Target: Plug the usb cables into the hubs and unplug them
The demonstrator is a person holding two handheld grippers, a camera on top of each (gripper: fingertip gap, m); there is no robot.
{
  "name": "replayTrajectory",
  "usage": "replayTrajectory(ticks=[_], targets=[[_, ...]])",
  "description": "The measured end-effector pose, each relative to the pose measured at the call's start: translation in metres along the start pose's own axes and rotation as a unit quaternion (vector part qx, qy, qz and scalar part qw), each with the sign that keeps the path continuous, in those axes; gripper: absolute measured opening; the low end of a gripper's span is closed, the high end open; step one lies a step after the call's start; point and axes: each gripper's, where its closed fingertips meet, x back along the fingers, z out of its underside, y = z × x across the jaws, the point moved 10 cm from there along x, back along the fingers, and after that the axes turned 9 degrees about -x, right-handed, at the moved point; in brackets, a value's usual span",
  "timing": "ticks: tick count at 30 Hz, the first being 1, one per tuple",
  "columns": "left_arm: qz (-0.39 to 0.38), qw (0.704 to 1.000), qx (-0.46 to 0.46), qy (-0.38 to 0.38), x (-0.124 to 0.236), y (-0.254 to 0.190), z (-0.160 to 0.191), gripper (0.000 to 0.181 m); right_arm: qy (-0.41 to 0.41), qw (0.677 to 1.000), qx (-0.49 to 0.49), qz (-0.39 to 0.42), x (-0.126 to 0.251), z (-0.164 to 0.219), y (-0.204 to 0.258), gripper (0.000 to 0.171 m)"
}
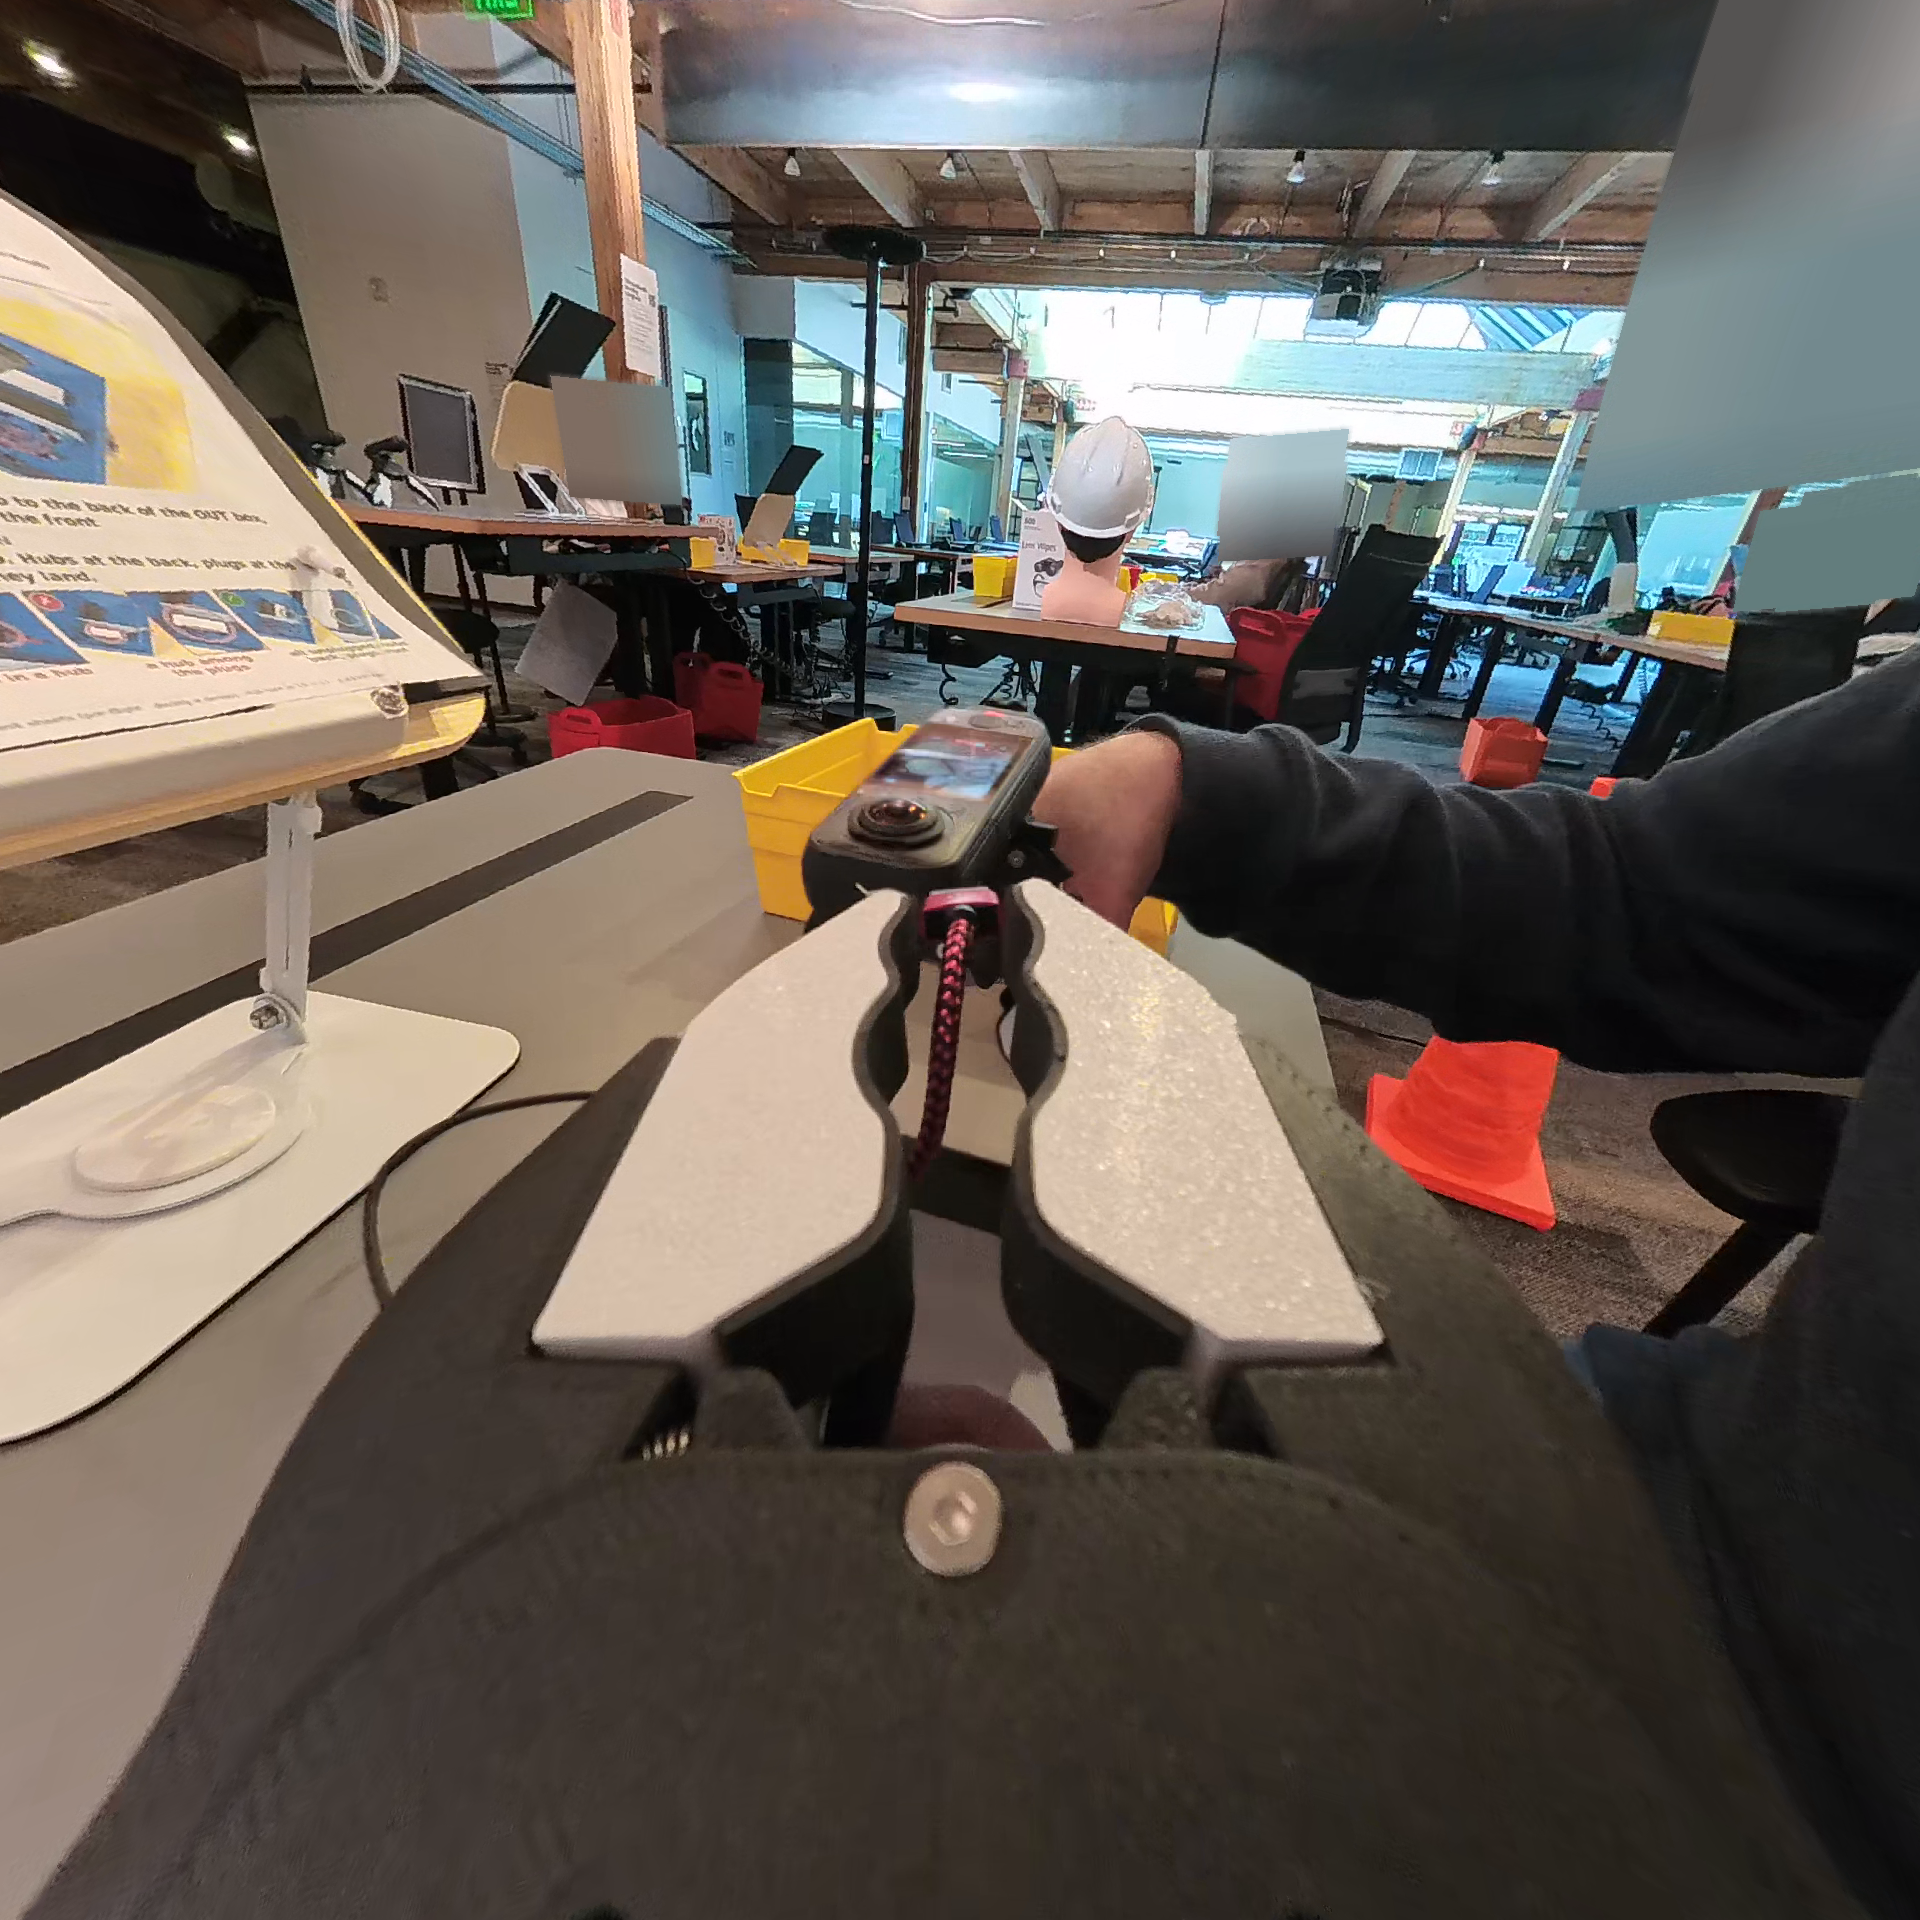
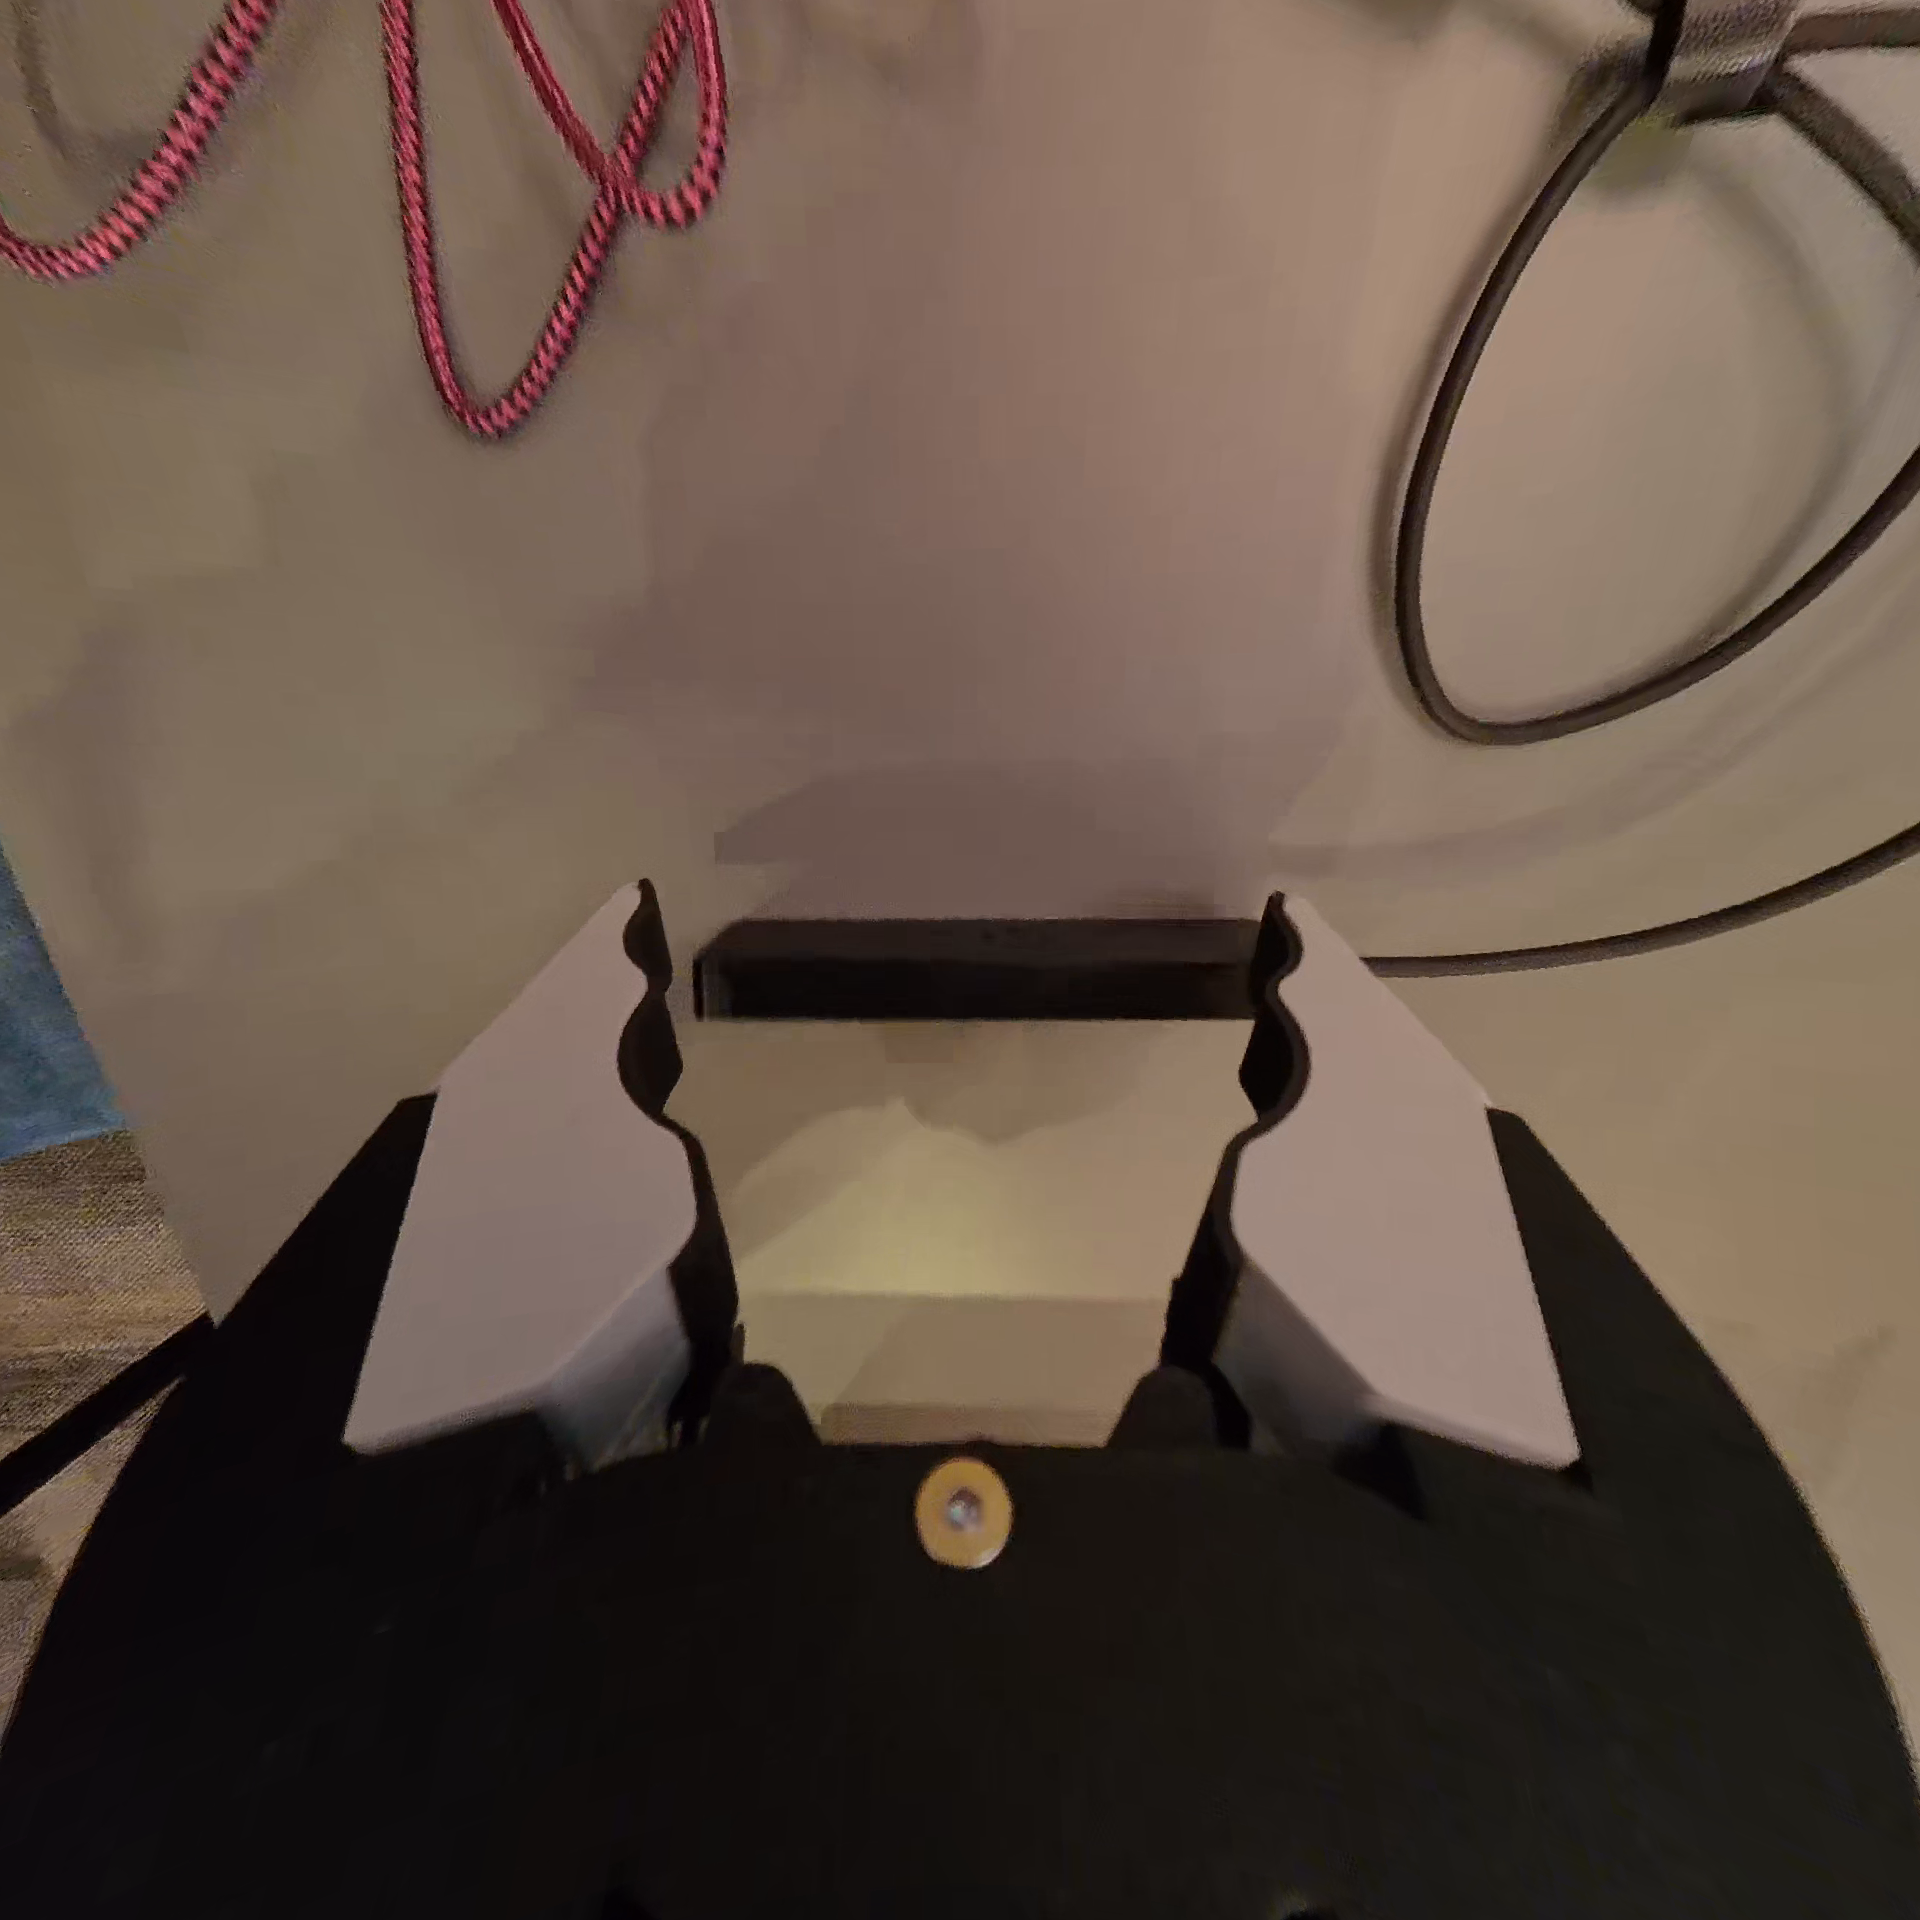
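In the left wrist view my left gripper [image 1: 957,909] is shut on the pink metal plug [image 1: 958,902] of a pink-and-black braided usb cable [image 1: 940,1039], which hangs back between the fingers. The right gripper's camera [image 1: 930,795] and the hand holding it are just beyond the tips. In the right wrist view my right gripper [image 2: 961,951] is open and points down at the table. A black usb hub [image 2: 971,971] lies crosswise between its fingertips, its right end at the right finger. Loops of the braided cable [image 2: 457,312] lie at the top left.
A dark grey cable [image 2: 1455,520] loops at the right, tied with a strap [image 2: 1714,42]. A tilted instruction sheet on a white stand [image 1: 260,1091] is at left, a yellow bin [image 1: 800,800] behind. An orange cone [image 1: 1465,1122] is on the floor. A dark sleeve [image 1: 1507,883] crosses the right. My hands' fingertips stand some 20 cm from each other.
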Motion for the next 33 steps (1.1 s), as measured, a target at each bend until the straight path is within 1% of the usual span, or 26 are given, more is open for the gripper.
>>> replayTrajectory(ticks=[1, 3, 5, 8, 11, 13, 18, 23, 24, 26, 33], targets=[[0.000, 1.000, 0.001, -0.001, 0.000, 0.001, 0.000, 0.015, 0.007, 1.000, -0.003, 0.002, -0.001, 0.004, 0.000, 0.109], [0.002, 1.000, 0.001, -0.002, -0.001, 0.001, 0.001, 0.015, 0.007, 1.000, 0.001, 0.018, 0.003, 0.009, 0.002, 0.109], [0.004, 1.000, 0.003, -0.002, -0.002, 0.001, 0.003, 0.015, -0.022, 1.000, -0.002, 0.022, 0.014, 0.010, 0.006, 0.111], [0.007, 1.000, 0.006, -0.001, -0.005, 0.001, 0.004, 0.015, 0.004, 0.999, 0.005, 0.046, 0.020, 0.017, 0.001, 0.113], [0.010, 1.000, 0.004, 0.001, -0.007, -0.001, 0.005, 0.015, 0.007, 0.999, 0.023, 0.023, 0.016, 0.018, 0.000, 0.113], [0.011, 1.000, 0.003, 0.002, -0.008, -0.002, 0.004, 0.015, 0.018, 0.999, 0.030, 0.028, 0.016, 0.020, -0.001, 0.112], [0.012, 1.000, 0.004, 0.004, -0.010, -0.004, 0.005, 0.015, 0.017, 0.999, 0.009, 0.031, 0.020, 0.034, -0.006, 0.111], [0.015, 1.000, 0.005, 0.006, -0.013, -0.004, 0.008, 0.015, 0.049, 0.999, -0.007, 0.019, 0.004, 0.055, -0.006, 0.109], [0.016, 1.000, 0.006, 0.007, -0.013, -0.004, 0.008, 0.015, 0.053, 0.998, -0.008, 0.015, 0.001, 0.058, -0.006, 0.112], [0.016, 1.000, 0.007, 0.008, -0.014, -0.005, 0.009, 0.015, 0.041, 0.999, -0.011, 0.010, -0.001, 0.059, -0.006, 0.110], [0.017, 1.000, 0.005, 0.011, -0.015, -0.005, 0.009, 0.015, 0.032, 0.999, 0.038, -0.008, 0.004, 0.056, -0.012, 0.116]])
